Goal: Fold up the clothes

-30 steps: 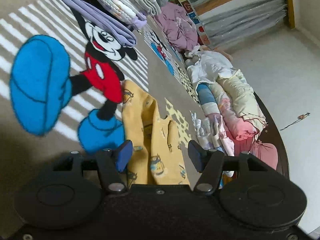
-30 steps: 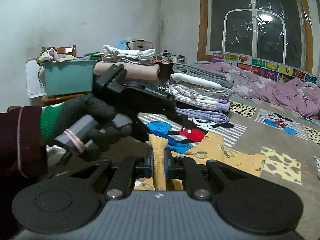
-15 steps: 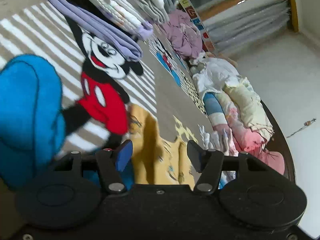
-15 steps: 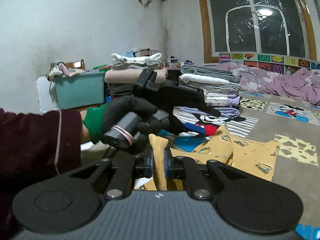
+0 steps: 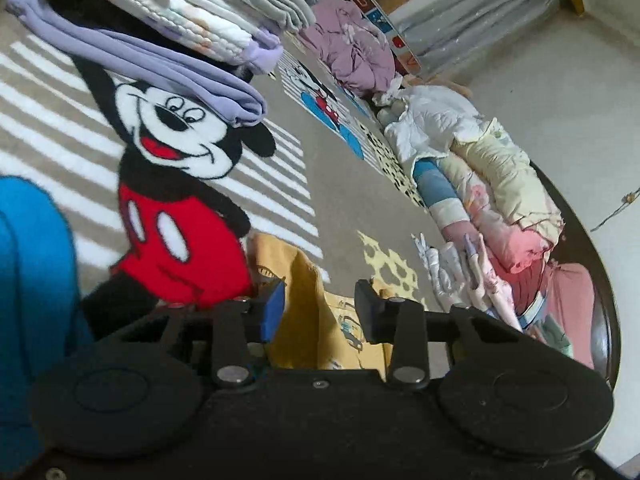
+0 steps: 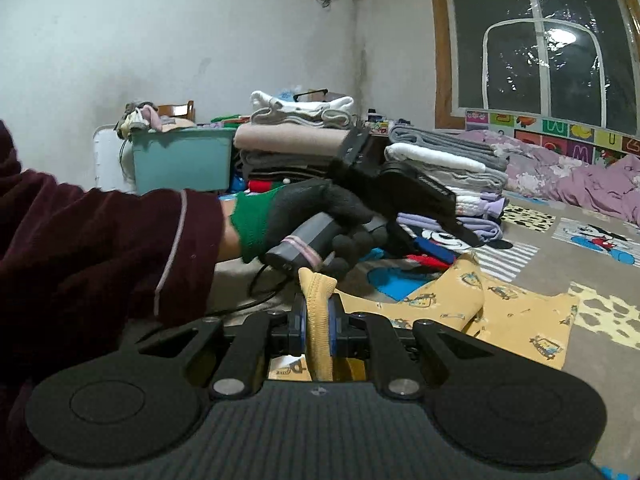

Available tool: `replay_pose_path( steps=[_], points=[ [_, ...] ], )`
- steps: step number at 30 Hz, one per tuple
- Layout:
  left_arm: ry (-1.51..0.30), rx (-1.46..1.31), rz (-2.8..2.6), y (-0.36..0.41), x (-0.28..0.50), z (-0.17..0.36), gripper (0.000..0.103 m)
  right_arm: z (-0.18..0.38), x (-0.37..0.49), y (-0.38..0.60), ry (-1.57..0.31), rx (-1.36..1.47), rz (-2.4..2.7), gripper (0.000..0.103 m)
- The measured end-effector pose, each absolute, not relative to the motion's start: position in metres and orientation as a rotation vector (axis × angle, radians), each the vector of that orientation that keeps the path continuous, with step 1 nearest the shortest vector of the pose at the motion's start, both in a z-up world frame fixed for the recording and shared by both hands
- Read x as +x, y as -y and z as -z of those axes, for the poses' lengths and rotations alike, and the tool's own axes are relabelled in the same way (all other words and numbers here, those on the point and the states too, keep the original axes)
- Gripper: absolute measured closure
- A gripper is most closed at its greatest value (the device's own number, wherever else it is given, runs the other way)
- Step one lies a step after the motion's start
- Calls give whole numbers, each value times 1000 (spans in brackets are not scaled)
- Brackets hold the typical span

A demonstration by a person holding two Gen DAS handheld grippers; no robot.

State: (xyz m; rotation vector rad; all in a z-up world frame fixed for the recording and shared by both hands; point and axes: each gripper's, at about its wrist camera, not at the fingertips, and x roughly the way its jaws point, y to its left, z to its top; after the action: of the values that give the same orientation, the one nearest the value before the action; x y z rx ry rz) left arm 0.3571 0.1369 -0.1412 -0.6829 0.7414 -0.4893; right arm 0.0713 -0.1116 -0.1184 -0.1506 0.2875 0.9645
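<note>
A yellow child's garment (image 6: 516, 312) with small car prints lies partly spread on the Mickey Mouse blanket (image 6: 536, 264). My right gripper (image 6: 317, 322) is shut on a ribbed edge of it, which stands up between the pads. In the left wrist view the same yellow garment (image 5: 310, 320) rises in a raised fold between the fingers of my left gripper (image 5: 318, 312), whose jaws stand apart around the cloth without pinching it. The right wrist view shows the left gripper (image 6: 404, 196) held in a gloved hand (image 6: 320, 216) just above the garment's far part.
A tall stack of folded clothes (image 5: 172, 20) sits on the blanket beyond the garment. Unfolded clothes (image 5: 492, 200) are heaped along the bed's right edge. More folded stacks (image 6: 296, 140), a teal bin (image 6: 180, 164) and a purple quilt (image 6: 580, 180) stand further back.
The left gripper has moved forward and down over the garment, and its jaws have narrowed around a raised fold. The right gripper has kept its hold, with the cloth lifted slightly.
</note>
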Motion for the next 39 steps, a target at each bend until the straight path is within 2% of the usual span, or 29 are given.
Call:
replay_pose_path(
  steps=[3, 20, 22, 25, 29, 31, 35, 39],
  points=[
    [-736, -662, 479, -135, 360, 142, 98, 121, 70, 109, -295, -175, -976, 91],
    [-726, -619, 424, -135, 361, 146, 100, 133, 51, 89, -327, -466, -998, 91],
    [-742, -604, 421, -132, 362, 148, 100, 127, 53, 91, -334, -416, -1017, 90],
    [-756, -613, 426, -133, 363, 151, 100, 121, 60, 99, -405, -339, -1074, 77],
    [-758, -640, 436, -137, 362, 151, 100, 103, 81, 145, -495, -40, -1157, 72],
    [-759, -647, 440, -137, 362, 152, 100, 96, 99, 170, -495, 123, -1073, 66],
    [-759, -665, 453, -139, 360, 152, 100, 110, 154, 185, -613, 377, -787, 64],
    [-746, -671, 471, -139, 357, 150, 100, 133, 187, 175, -728, 450, -684, 65]
  ],
)
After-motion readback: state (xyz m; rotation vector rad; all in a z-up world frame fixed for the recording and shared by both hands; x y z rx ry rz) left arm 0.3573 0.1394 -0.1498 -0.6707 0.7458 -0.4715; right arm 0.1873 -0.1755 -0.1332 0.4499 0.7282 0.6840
